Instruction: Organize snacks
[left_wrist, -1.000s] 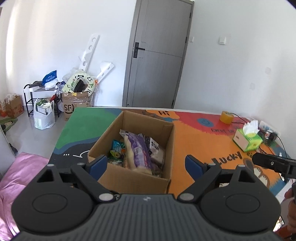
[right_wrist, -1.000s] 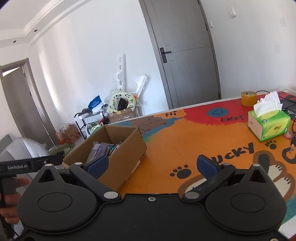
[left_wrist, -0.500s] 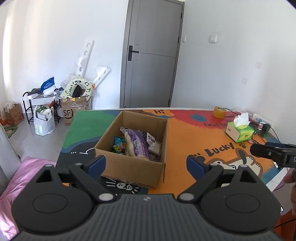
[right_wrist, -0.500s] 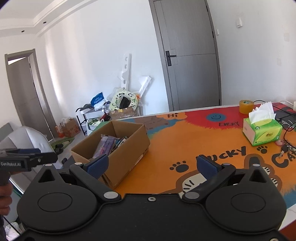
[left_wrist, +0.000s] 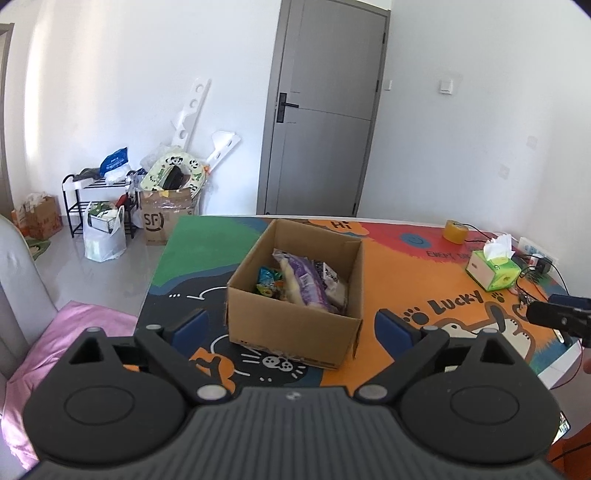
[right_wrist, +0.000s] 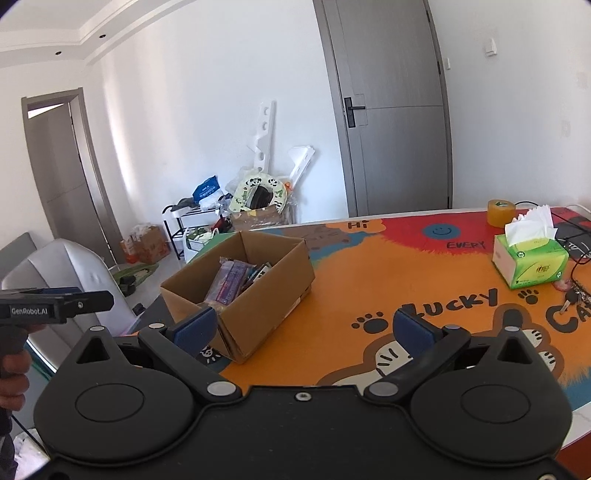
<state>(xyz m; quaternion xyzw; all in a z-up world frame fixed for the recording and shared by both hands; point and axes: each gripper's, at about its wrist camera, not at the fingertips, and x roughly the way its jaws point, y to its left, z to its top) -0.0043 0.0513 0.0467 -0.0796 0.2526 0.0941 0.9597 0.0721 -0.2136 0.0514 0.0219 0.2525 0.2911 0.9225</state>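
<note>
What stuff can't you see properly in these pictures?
- Snacks low in the cardboard box: left wrist view, hidden by the box's near wall and the packets on top.
- Snack labels: both views, too small to read.
- Table near edge: right wrist view, covered by the right gripper.
- Hand: cut off by the picture's left edge.

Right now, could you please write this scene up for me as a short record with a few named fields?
Surface: table with a colourful cartoon mat
Container: open cardboard box on the mat
Box contents: snack packets, including a purple one
Left gripper: open, nothing between its fingers, jaws just been opening
Right gripper: open, empty
Also on table: green tissue box, yellow tape roll, cables near the tissue box
Snacks outside box: none visible
</note>
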